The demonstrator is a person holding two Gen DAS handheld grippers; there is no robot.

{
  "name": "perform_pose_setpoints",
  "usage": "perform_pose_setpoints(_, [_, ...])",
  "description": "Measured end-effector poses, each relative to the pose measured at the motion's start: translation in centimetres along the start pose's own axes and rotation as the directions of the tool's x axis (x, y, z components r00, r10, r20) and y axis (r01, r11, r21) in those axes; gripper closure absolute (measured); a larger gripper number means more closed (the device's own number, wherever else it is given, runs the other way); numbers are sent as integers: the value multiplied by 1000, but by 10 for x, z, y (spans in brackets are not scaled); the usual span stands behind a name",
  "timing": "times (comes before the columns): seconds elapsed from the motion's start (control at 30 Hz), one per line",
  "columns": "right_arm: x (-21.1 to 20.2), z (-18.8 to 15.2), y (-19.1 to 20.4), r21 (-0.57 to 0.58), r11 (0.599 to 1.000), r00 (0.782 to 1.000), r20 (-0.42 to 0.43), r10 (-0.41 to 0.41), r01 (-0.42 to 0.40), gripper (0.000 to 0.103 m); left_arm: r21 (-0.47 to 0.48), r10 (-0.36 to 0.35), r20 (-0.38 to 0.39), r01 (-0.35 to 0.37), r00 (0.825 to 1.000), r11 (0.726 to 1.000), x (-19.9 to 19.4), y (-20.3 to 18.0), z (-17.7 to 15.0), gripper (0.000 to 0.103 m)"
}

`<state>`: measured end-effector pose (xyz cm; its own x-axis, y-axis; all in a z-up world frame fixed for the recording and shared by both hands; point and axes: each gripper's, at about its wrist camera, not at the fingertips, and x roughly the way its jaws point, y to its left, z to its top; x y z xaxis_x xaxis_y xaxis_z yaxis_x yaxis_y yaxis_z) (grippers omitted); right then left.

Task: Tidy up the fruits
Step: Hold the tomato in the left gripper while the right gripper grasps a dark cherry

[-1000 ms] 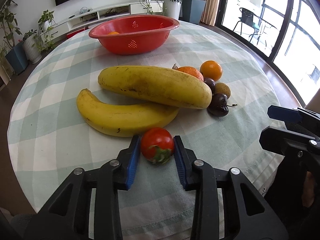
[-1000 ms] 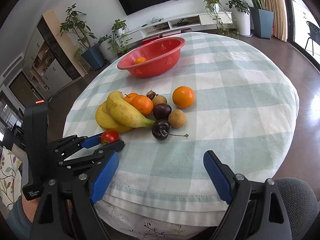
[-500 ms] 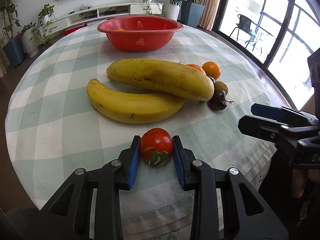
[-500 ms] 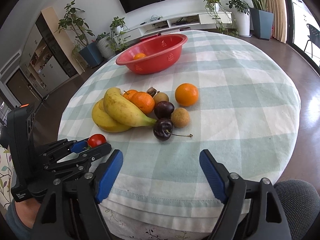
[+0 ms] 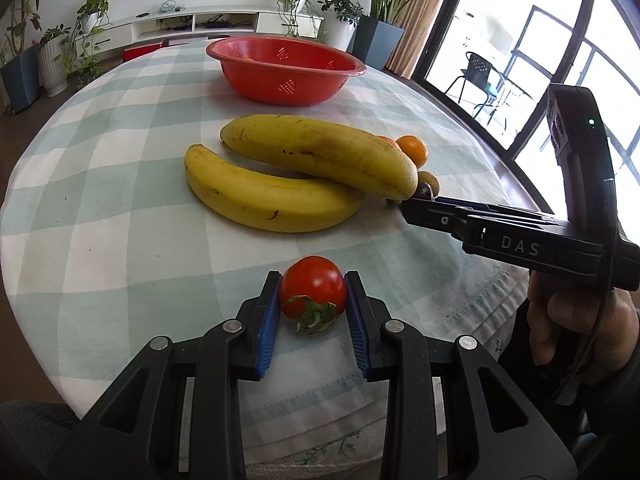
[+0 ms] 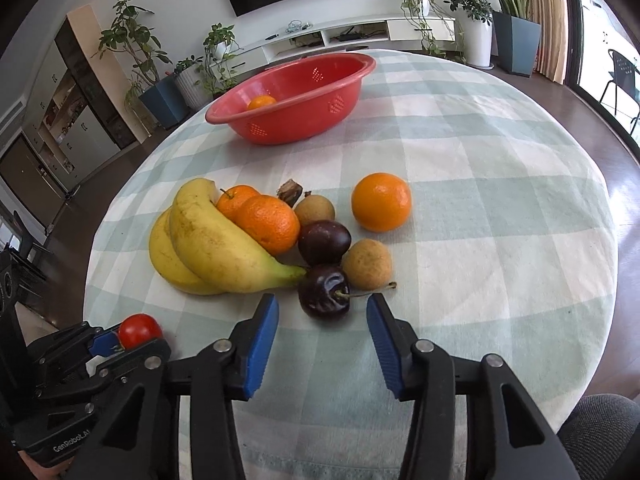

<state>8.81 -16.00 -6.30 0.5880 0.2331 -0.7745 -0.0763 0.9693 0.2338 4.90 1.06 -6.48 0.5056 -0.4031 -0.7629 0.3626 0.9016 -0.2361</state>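
Left gripper [image 5: 312, 300]: clamped on a cherry tomato [image 5: 313, 289], blue pads pressed to both its sides, green calyx facing the camera; also visible at lower left of the right wrist view [image 6: 130, 332], near the table's near edge.
Right gripper [image 6: 322, 316]: spread wide, nothing between the pads, just short of a dark cherry [image 6: 324, 291]; seen from the side in the left wrist view, reaching in toward the banana tips, jaw spacing not readable there.
Dark cherry: resting on the cloth, stem pointing right, centred ahead of the gap between the right gripper's pads, not touched.
Bananas: two, side by side and touching; upper banana [image 5: 320, 155] overlapping the lower banana [image 5: 268, 199]; stem ends pointing toward the cherry in the right wrist view.
Small fruit cluster: second dark round fruit [image 6: 324, 242] just behind the cherry; brown longan [image 6: 367, 264] just right of it; another longan [image 6: 314, 210] farther back; two tangerines [image 6: 267, 222] pressed against the bananas.
Lone orange [image 6: 381, 201]: apart from the cluster, on its right.
Red basket [image 6: 292, 98]: far side of the table, well apart from the fruit pile, one orange fruit [image 6: 261, 102] inside.
Table [image 6: 500, 208]: round, covered with a pale green and white checked cloth.
Background: TV, low white shelf, potted plants, glass doors on the right.
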Motion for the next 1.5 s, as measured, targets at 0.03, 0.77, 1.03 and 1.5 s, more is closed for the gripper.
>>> perform_pose_setpoints(0.03, [1, 1, 0, -2, 1000, 1000, 0, -8, 8, 54, -1, -3, -2, 3, 1000, 1000, 1, 0, 0, 74])
perform_pose_setpoints(0.77, [-5, 1, 2, -52, 995, 996, 6, -91, 91, 57, -4, -22, 1, 22, 1000, 1000, 5, -1, -2, 74])
perform_pose_setpoints(1.03, [6, 4, 4, -70, 994, 996, 8, -89, 89, 59, 1, -28, 3, 28, 1000, 1000, 4, -3, -3, 74])
perform_pose_setpoints(1.5, [-6, -2, 2, -66, 997, 999, 8, -47, 47, 72, 0, -30, 5, 30, 1000, 1000, 3, -3, -3, 74])
